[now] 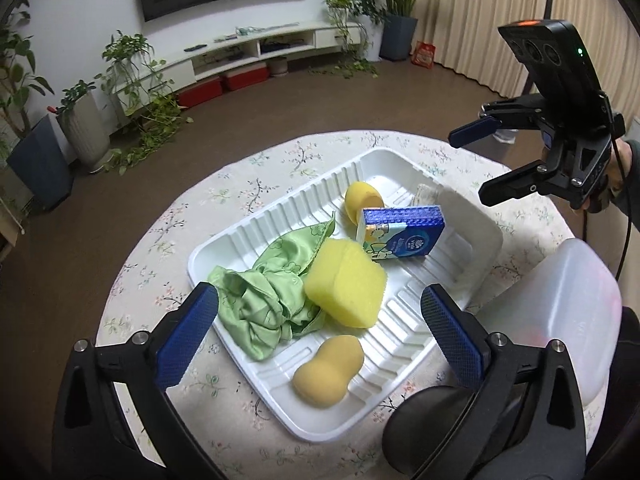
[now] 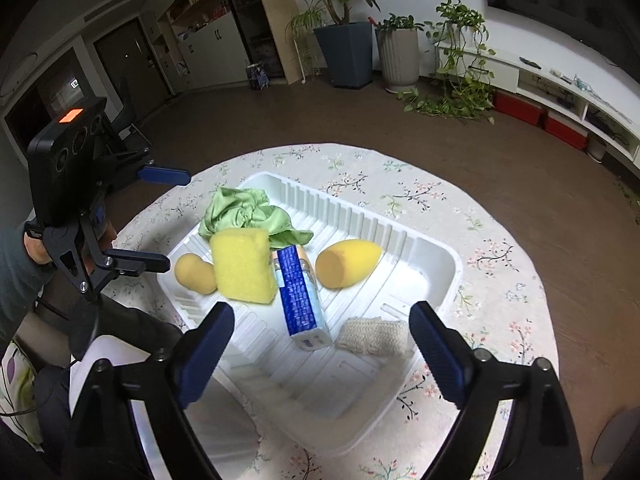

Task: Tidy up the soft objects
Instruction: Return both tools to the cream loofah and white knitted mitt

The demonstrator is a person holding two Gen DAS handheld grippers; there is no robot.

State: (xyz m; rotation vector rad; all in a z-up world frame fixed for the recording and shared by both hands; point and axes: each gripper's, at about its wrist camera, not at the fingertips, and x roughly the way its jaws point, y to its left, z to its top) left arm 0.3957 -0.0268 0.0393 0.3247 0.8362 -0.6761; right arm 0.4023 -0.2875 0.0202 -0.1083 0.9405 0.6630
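Both grippers, left (image 1: pixel 320 344) and right (image 2: pixel 320 360), hang spread wide and empty above the tray (image 2: pixel 448 276). Inside lie the woven pad (image 2: pixel 372 336), pack (image 2: pixel 300 300), sponge (image 2: pixel 244 266) and cloth (image 2: pixel 240 212). Risk: the pack leans on the sponge; nudging either likely topples it.

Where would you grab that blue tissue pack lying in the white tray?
Probably across the blue tissue pack's two long flat sides, near its middle, coming from above. It lies propped on the yellow sponge, narrow blue edge up. The open right hand-held gripper hovers nearest; the woven pad side is freer than the sponge side.
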